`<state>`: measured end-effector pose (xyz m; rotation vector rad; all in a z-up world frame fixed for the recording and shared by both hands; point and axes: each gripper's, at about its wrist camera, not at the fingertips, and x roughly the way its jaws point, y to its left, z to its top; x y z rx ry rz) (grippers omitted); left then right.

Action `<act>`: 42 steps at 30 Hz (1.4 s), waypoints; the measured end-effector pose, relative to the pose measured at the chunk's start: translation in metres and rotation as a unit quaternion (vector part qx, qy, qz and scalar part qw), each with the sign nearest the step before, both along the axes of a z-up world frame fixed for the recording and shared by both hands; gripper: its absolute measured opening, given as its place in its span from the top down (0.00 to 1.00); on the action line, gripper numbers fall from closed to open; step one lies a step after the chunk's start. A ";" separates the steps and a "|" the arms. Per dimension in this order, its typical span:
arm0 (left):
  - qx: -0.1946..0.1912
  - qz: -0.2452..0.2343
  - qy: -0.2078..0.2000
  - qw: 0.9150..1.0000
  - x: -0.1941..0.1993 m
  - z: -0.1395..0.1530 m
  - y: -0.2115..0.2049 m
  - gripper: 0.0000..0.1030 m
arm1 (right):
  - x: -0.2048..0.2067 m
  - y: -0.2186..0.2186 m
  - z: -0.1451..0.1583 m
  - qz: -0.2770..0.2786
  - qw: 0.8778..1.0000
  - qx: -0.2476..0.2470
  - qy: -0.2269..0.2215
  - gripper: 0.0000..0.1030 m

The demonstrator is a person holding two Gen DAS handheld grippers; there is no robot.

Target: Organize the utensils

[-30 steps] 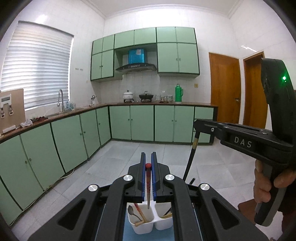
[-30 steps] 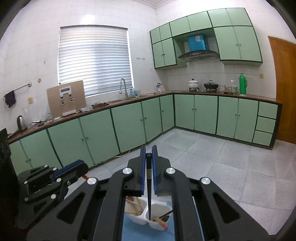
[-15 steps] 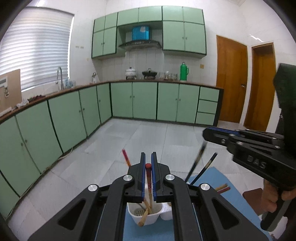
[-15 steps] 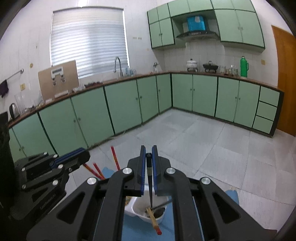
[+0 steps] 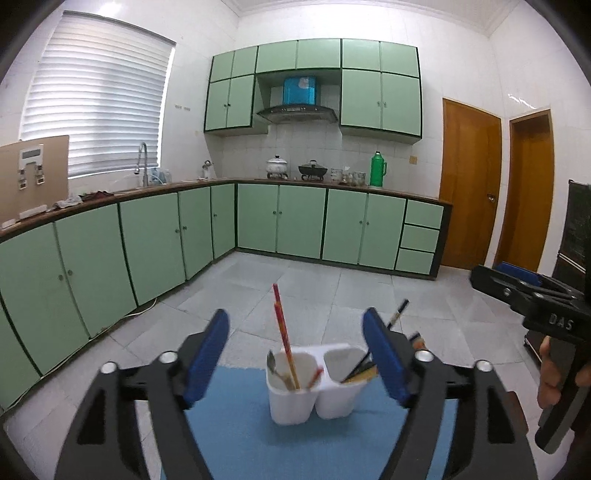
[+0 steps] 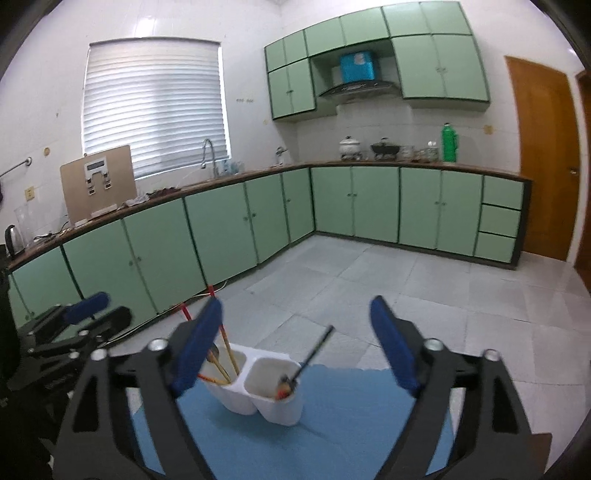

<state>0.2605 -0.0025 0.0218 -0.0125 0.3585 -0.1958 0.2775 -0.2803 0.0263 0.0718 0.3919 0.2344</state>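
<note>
Left tool [image 5: 295, 347] and right tool [image 6: 295, 338]: jaws opening, spread wide, nothing pinched. White two-cup holder [image 5: 314, 391] stands on the blue mat [image 5: 258, 443] ahead of both tools. Red chopsticks [image 5: 282, 332] and a spoon [image 5: 272, 363] in one cup; dark chopsticks [image 6: 314, 350] in the other.

Soft daylight is coming through the blinds [image 5: 99, 99] on the left and glaring off the white wall tiles [image 6: 177, 22], while fisheye bending is curving the cabinets [image 5: 155, 240] and darkening the corners, and motion blur is smearing the near blue pads [image 6: 201, 345] in both views.
</note>
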 end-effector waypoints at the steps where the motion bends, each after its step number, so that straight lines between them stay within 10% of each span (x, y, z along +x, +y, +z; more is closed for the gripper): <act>1: 0.000 0.001 0.001 1.000 -0.009 -0.003 0.001 0.22 | -0.007 -0.003 -0.003 -0.002 1.000 -0.002 0.000 0.13; 17: 0.011 0.022 0.018 1.000 -0.115 -0.041 -0.002 0.06 | -0.126 -0.002 -0.060 -0.008 0.999 0.004 0.040 0.05; 42: 0.012 0.013 -0.055 0.998 -0.198 0.012 -0.017 0.06 | -0.215 0.008 -0.001 0.028 0.999 -0.021 -0.037 0.05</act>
